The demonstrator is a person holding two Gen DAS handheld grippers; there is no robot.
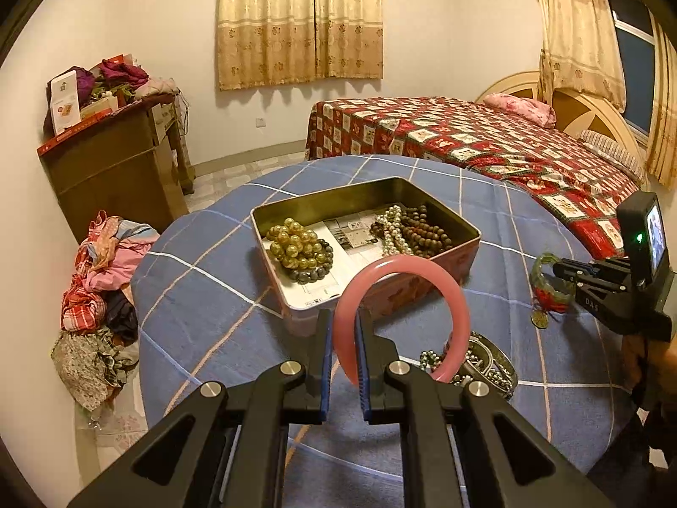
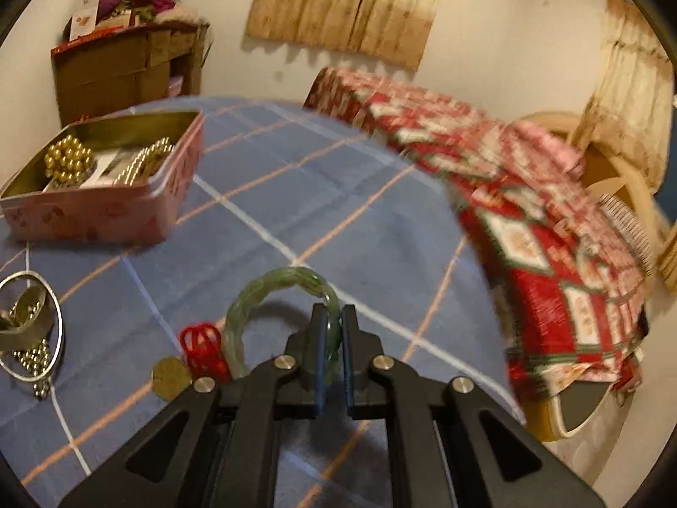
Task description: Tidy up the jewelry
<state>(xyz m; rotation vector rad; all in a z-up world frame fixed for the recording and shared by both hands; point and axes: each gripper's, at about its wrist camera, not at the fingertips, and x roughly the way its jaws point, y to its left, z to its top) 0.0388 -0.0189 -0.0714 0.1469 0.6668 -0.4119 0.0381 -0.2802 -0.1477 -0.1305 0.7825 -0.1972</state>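
Note:
My left gripper (image 1: 343, 326) is shut on a pink bangle (image 1: 452, 292) and holds it upright above the table, just in front of the open pink tin (image 1: 461, 254). The tin holds gold beads (image 1: 294, 239), a dark bead bracelet, pearls (image 1: 395, 228) and brown beads. My right gripper (image 2: 334, 321) is shut on a green twisted bangle (image 2: 271, 285) with a red tassel (image 2: 203, 349) and a brass coin (image 2: 170, 377). It also shows at the right of the left wrist view (image 1: 556, 269). The tin sits far left in the right wrist view (image 2: 105, 216).
A silver bangle with small metal beads (image 1: 486, 360) lies on the blue checked tablecloth (image 1: 203, 279), also seen at the left of the right wrist view (image 2: 29, 334). A bed with a red quilt (image 1: 486, 144) stands behind. A clothes pile (image 1: 101, 292) and brown cabinet (image 1: 118, 169) are left.

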